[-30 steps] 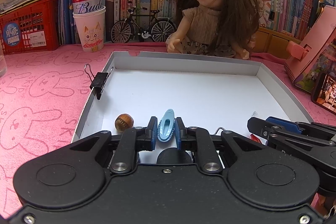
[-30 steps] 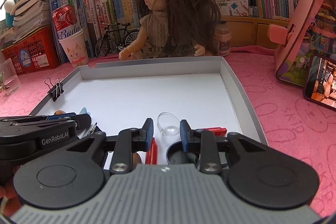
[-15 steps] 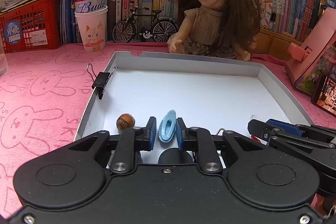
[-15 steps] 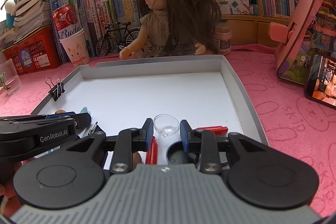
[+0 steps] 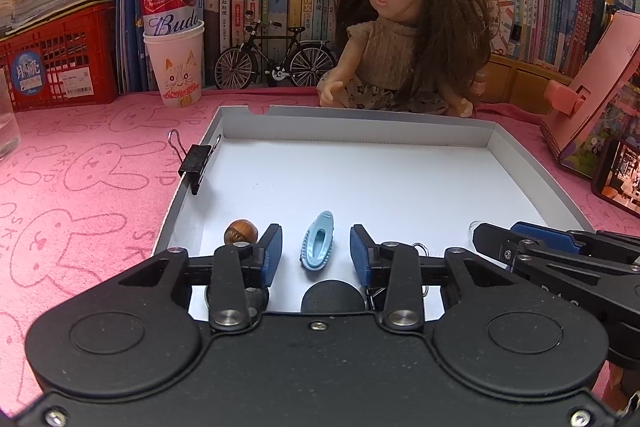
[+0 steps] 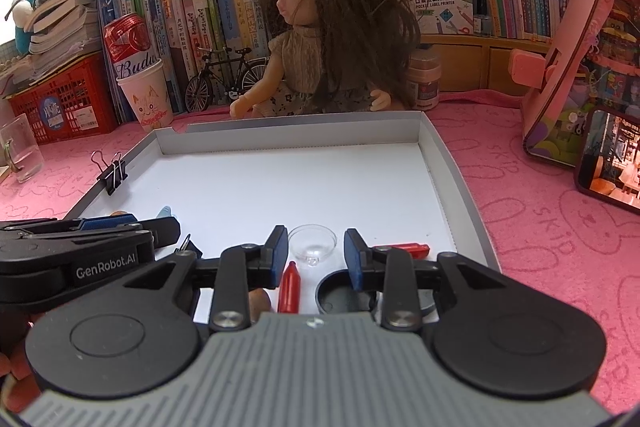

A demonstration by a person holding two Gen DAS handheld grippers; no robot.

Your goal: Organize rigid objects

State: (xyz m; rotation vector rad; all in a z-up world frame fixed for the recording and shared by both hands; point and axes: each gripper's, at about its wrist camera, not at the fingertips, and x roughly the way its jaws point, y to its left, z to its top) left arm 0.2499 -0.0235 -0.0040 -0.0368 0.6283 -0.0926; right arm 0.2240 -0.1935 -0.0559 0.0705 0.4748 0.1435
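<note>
Working left to right across the white tray (image 5: 256, 115): a hazelnut (image 5: 240, 231) lies near its left wall. Your left hand-held gripper (image 5: 316, 253) is opening; the light-blue clip (image 5: 318, 245) lies on the tray floor between its pads, touching neither. Your right hand-held gripper (image 6: 316, 254) is likewise opening, the clear plastic dish (image 6: 312, 246) resting free between its pads. A red crayon (image 6: 289, 287) lies just beside it.

Each camera sat low behind its own claw, looking forward and slightly down. Both views shared the white tray (image 5: 536, 183) (image 6: 460, 183) just ahead and the doll (image 5: 404, 39) (image 6: 332, 39) beyond it, close up.
</note>
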